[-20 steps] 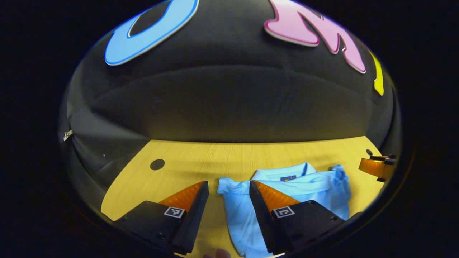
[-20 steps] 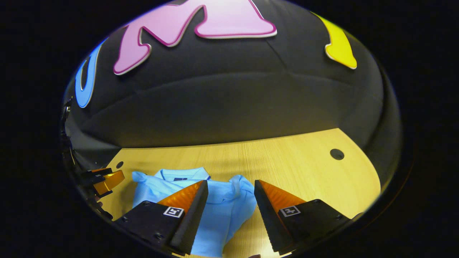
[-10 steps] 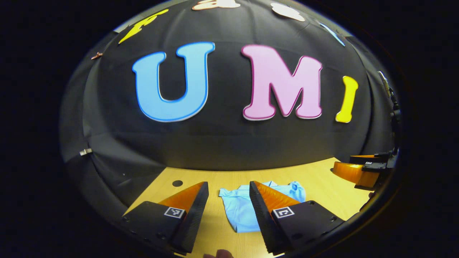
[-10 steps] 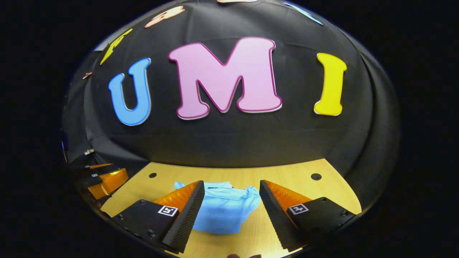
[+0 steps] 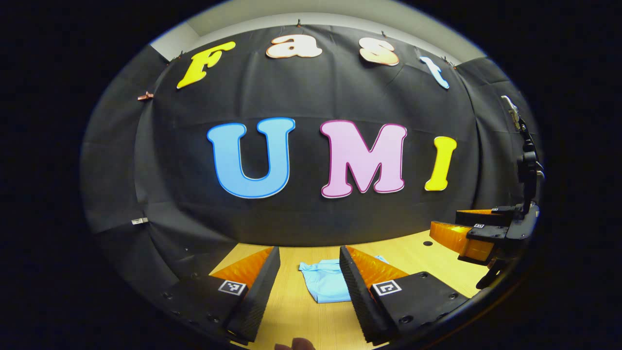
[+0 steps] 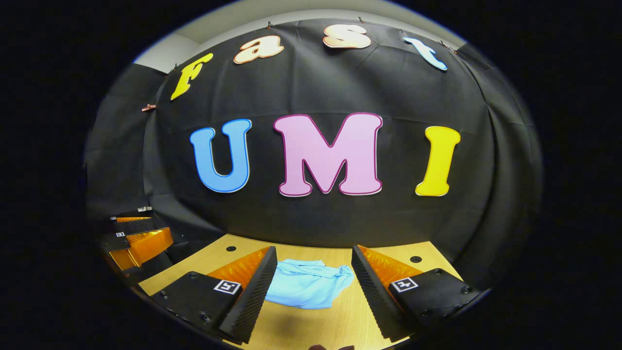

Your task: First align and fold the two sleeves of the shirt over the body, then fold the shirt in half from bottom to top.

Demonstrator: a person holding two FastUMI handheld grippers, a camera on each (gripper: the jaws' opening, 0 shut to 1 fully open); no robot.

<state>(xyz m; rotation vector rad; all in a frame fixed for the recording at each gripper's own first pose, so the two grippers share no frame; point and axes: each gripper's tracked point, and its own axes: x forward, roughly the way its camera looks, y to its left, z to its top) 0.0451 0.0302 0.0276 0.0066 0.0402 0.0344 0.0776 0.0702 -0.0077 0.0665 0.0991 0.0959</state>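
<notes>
A light blue shirt (image 6: pixel 309 289) lies folded into a small bundle on the wooden table (image 6: pixel 311 325), collar side toward the wall. In the left gripper view the shirt (image 5: pixel 324 284) shows between and beyond my fingers. My left gripper (image 5: pixel 308 277) is open and holds nothing, well back from the shirt. My right gripper (image 6: pixel 313 277) is open too, raised and apart from the shirt. The right gripper (image 5: pixel 474 233) also appears at the right edge of the left gripper view, and the left gripper (image 6: pixel 133 238) at the left edge of the right gripper view.
The table (image 5: pixel 291 316) has small round holes (image 6: pixel 416 259) near its far corners. The black cloth wall rises just behind the table's far edge. A fingertip (image 5: pixel 296 344) of the holding hand shows at the bottom of the left gripper view.
Both grippers have pulled back and tilted up from the shirt, which now looks smaller and farther off. Both stay open.
</notes>
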